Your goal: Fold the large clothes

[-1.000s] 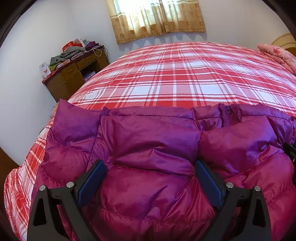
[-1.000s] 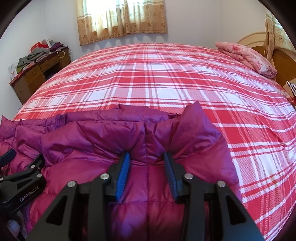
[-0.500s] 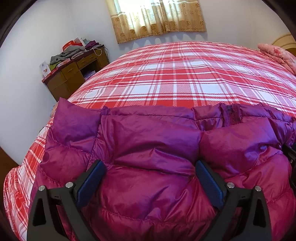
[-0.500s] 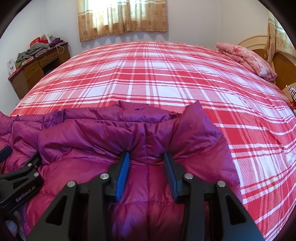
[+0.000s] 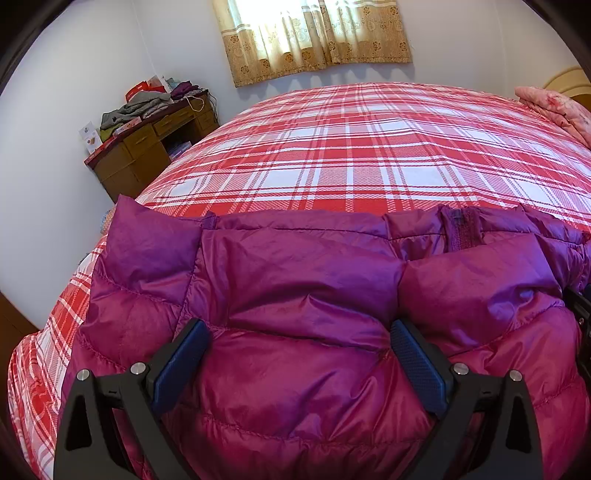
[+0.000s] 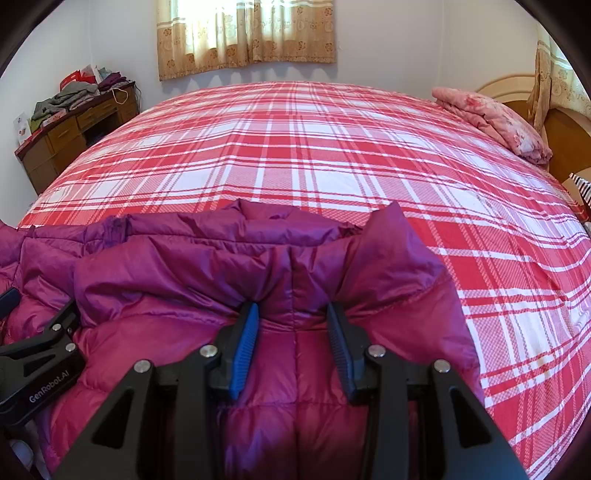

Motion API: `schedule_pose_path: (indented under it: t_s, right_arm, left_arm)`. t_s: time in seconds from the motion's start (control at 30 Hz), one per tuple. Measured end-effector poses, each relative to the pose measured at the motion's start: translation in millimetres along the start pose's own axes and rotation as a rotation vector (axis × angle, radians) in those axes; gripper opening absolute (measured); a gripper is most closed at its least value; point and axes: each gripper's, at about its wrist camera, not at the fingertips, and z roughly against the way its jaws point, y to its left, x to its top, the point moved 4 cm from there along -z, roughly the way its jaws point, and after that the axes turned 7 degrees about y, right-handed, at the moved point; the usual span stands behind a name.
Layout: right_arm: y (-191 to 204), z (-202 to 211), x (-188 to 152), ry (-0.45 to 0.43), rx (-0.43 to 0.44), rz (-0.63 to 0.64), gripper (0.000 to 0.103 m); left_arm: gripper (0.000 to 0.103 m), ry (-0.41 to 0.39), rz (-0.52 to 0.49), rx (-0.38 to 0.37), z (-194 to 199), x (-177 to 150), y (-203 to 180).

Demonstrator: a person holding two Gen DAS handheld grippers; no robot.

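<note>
A magenta quilted down jacket (image 5: 303, 295) lies at the near edge of a bed with a red and white plaid cover (image 5: 369, 155). It also shows in the right wrist view (image 6: 177, 280). My left gripper (image 5: 299, 332) is wide open, its blue pads resting on the jacket's puffy upper part. My right gripper (image 6: 291, 314) has its jaws partly closed around a fold of the jacket near its right end. The left gripper's body shows at the left of the right wrist view (image 6: 37, 365).
A wooden desk (image 5: 147, 147) piled with clothes stands against the wall left of the bed. A folded pink quilt (image 6: 495, 122) lies at the bed's far right by the wooden headboard (image 6: 554, 125). A curtained window (image 6: 247, 33) is behind the bed.
Both views shift slightly. The jacket and the jaws keep the same positions.
</note>
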Motion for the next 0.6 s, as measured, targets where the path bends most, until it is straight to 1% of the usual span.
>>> schedule_pose_path:
  t_s: [0.13,0.23,0.27,0.33,0.37,0.4,0.43,0.47,0.5,0.57,0.6]
  right_arm:
    - [0.0,-0.1,0.4,0.002,0.001,0.0,0.043]
    - [-1.0,0.2,2.0,0.015,0.013,0.004,0.043]
    - [-2.2,1.8,2.5,0.02,0.027,0.007,0.043]
    - [-3.3,11.8,1.4,0.028,0.042,0.01,0.046]
    - [-2.1,20.9,0.3,0.018,0.057,0.003,0.053]
    - [0.1,27.9,-0.4,0.005,0.073,-0.001,0.061]
    - [4.8,41.2,-1.8,-0.022,0.095,-0.001,0.065]
    - [11.3,52.8,-3.5,-0.05,0.112,0.007,0.069]
    - [19.9,62.5,-6.0,-0.072,0.123,0.015,0.069]
    - [39.3,66.4,-11.2,-0.066,0.137,0.042,0.069]
    - [49.1,64.7,-14.9,-0.057,0.137,0.056,0.069]
  left_arm:
    - [0.1,0.011,-0.002,-0.009,0.0,1.6,1.0]
    - [0.1,0.045,0.009,-0.08,7.6,4.7,16.3]
    - [0.1,0.036,0.014,-0.083,15.4,4.5,24.9]
    - [0.1,-0.019,0.027,-0.091,41.8,3.7,51.8]
    - [0.1,-0.058,0.028,-0.098,58.0,1.3,70.9]
    - [0.1,-0.082,0.03,-0.089,66.9,-1.0,84.2]
    - [0.1,-0.106,0.041,-0.059,74.9,-5.5,103.1]
    - [0.1,-0.108,0.064,-0.023,76.5,-12.0,122.4]
    - [0.1,-0.095,0.085,0.002,74.6,-16.6,135.7]
    - [0.1,-0.036,0.123,0.043,59.0,-32.1,162.9]
    - [0.1,-0.006,0.134,0.042,51.6,-39.1,169.3]
